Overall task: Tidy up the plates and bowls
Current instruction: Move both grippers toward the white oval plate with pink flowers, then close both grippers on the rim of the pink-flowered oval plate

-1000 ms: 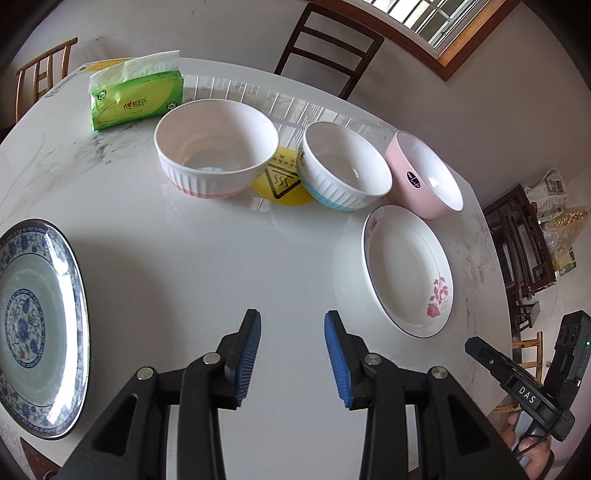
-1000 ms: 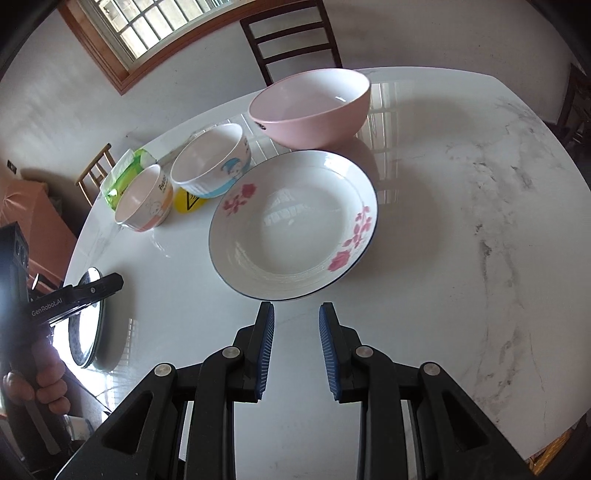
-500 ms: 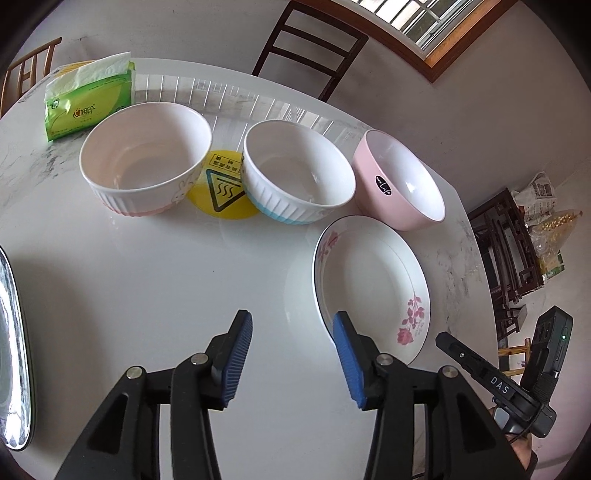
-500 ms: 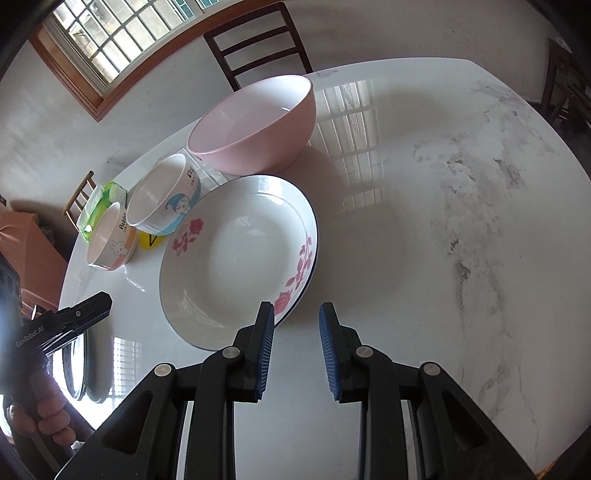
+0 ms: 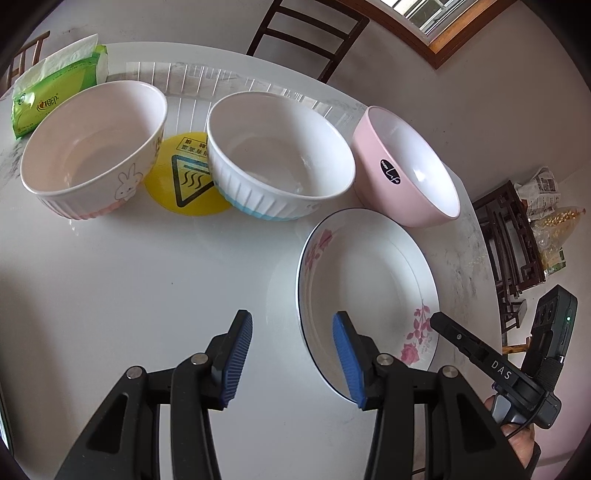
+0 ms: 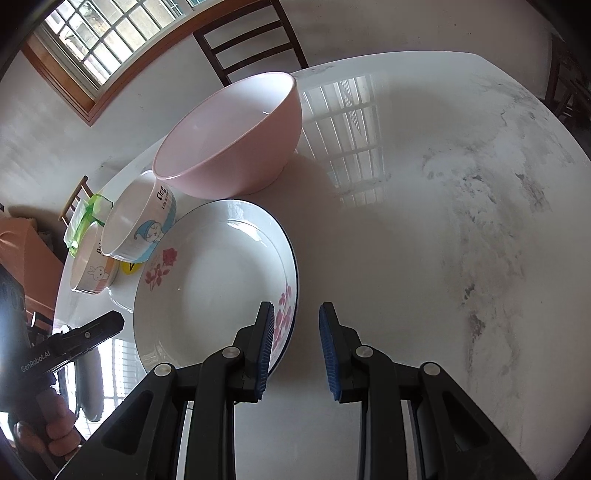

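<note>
A white plate with pink flowers (image 5: 369, 280) lies on the white marble table (image 5: 129, 280); it also shows in the right wrist view (image 6: 214, 288). Behind it stand a pink bowl (image 5: 406, 173), a white bowl with a blue base (image 5: 277, 155) and a white bowl with a rabbit (image 5: 92, 147). My left gripper (image 5: 291, 354) is open and straddles the plate's left rim. My right gripper (image 6: 295, 350) is open and straddles the plate's right rim. Neither touches the plate.
A yellow warning coaster (image 5: 184, 177) lies between the two white bowls. A green tissue pack (image 5: 55, 96) sits at the far left. A dark wooden chair (image 5: 306, 33) stands behind the table. The table edge (image 6: 554, 122) curves at the right.
Both grippers have moved closer to the flowered plate and now reach its opposite rims. The blue-patterned plate has left the left wrist view. The jaws stay open.
</note>
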